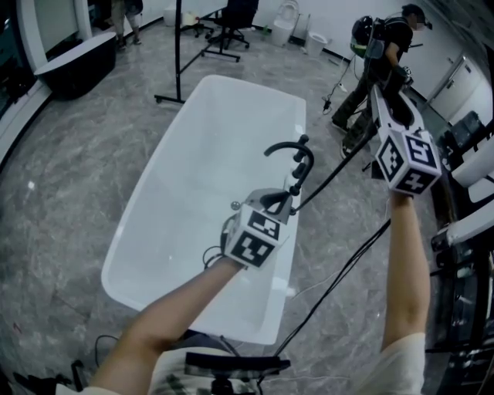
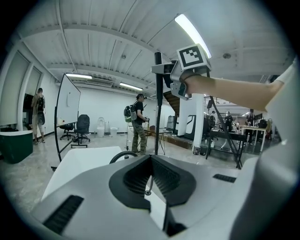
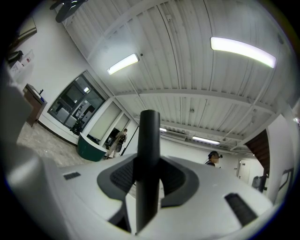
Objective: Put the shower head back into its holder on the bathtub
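The white bathtub [image 1: 193, 177] lies lengthwise below me, with a black curved faucet [image 1: 297, 158] and its fittings on the right rim. My right gripper [image 1: 380, 100] is raised high at the right, shut on the black stick-shaped shower head [image 1: 340, 168]. The shower head runs down toward the faucet. In the right gripper view the shower head [image 3: 149, 140] stands upright between the pads of that gripper [image 3: 147, 173]. My left gripper [image 1: 282, 199] hovers over the rim just in front of the faucet. Its tips [image 2: 150, 161] meet, with nothing clearly held. In the left gripper view the shower head [image 2: 157, 108] hangs from the right gripper [image 2: 165, 69].
A person with a backpack [image 1: 382, 46] stands beyond the tub's far right corner. A whiteboard stand [image 1: 177, 54] and an office chair [image 1: 231, 19] are behind the tub, with toilets [image 1: 285, 19] farther back. Cables [image 1: 340, 270] trail along the tub's right side. White machines [image 1: 471, 224] line the right edge.
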`<action>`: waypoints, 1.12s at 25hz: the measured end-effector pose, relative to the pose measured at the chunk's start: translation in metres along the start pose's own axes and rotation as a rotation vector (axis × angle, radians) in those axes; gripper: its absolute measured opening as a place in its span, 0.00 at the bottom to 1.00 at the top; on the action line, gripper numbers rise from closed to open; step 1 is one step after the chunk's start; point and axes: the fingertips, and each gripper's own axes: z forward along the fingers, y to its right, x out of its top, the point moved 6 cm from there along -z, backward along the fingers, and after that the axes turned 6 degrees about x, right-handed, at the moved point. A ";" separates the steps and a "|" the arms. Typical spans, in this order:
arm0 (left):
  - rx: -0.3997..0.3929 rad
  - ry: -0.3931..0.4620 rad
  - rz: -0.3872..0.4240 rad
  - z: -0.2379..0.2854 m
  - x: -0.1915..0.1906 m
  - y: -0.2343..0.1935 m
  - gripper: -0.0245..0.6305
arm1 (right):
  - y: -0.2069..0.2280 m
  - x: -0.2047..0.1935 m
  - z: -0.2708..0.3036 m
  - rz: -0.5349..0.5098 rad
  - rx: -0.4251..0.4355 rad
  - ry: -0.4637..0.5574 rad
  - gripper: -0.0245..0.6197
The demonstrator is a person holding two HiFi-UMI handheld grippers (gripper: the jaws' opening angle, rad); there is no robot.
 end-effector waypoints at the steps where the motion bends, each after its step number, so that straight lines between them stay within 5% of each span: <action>1: 0.002 -0.003 -0.002 0.000 -0.002 -0.001 0.05 | 0.000 -0.004 0.000 -0.001 -0.002 -0.006 0.25; 28: 0.001 -0.061 -0.034 0.024 -0.025 -0.005 0.05 | -0.017 -0.121 -0.013 0.173 0.006 -0.142 0.25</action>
